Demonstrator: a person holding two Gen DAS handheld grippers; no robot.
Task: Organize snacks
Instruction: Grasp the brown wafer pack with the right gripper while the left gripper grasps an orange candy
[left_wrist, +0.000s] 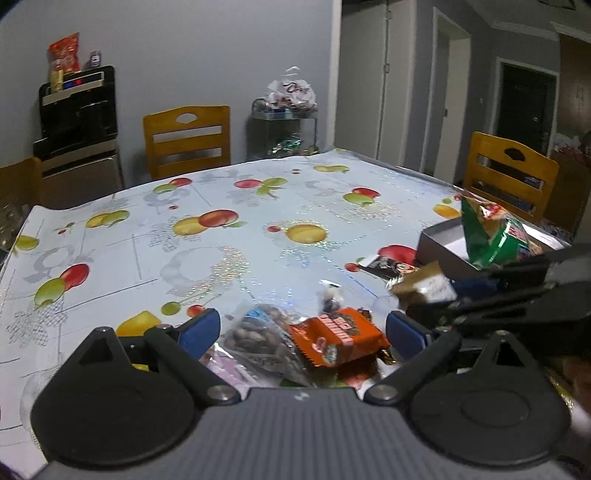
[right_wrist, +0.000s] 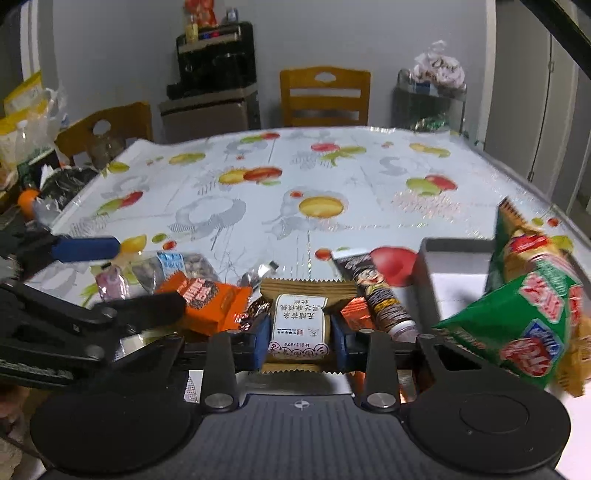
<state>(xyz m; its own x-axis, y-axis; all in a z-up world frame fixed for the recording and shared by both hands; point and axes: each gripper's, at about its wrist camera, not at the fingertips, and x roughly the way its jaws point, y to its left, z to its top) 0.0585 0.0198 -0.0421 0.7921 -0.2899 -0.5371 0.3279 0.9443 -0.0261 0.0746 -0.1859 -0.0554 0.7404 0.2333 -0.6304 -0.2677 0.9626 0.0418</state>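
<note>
Up close, the right wrist view shows the right gripper (right_wrist: 300, 334) with its blue fingers (right_wrist: 261, 338) narrowed onto a tan snack packet (right_wrist: 300, 314), one pad pressed against each side of it. The packet has zigzag edges and a white label with upside-down Chinese print; I cannot read the characters surely. From the left wrist view the same packet (left_wrist: 421, 286) is only a blurred brown shape at the right, seen from the side.

The left gripper (left_wrist: 303, 328) has its fingers spread wide with nothing clamped; they stand either side of an orange snack pack (left_wrist: 340, 339) and a clear bag of nuts (left_wrist: 258, 332) lying on the worktop (left_wrist: 221, 240). In the right wrist view one blue finger (right_wrist: 86, 248) of that gripper reaches in from the left, above the same orange pack (right_wrist: 207, 301) and nut bag (right_wrist: 177, 267).

A grey open box (right_wrist: 454, 258) sits on the worktop at the right, with a green snack bag (right_wrist: 528, 295) bearing red and white lettering standing in it; the left view shows the box (left_wrist: 443, 236) and the bag (left_wrist: 495, 232) from farther off. A dark tube-shaped packet (right_wrist: 376, 291) lies just left of the box.

Only the right view takes in the cluttered side surface at far left with an orange fruit (right_wrist: 27, 197). Only the left view shows the dark doorway (left_wrist: 524, 107) at the right.
</note>
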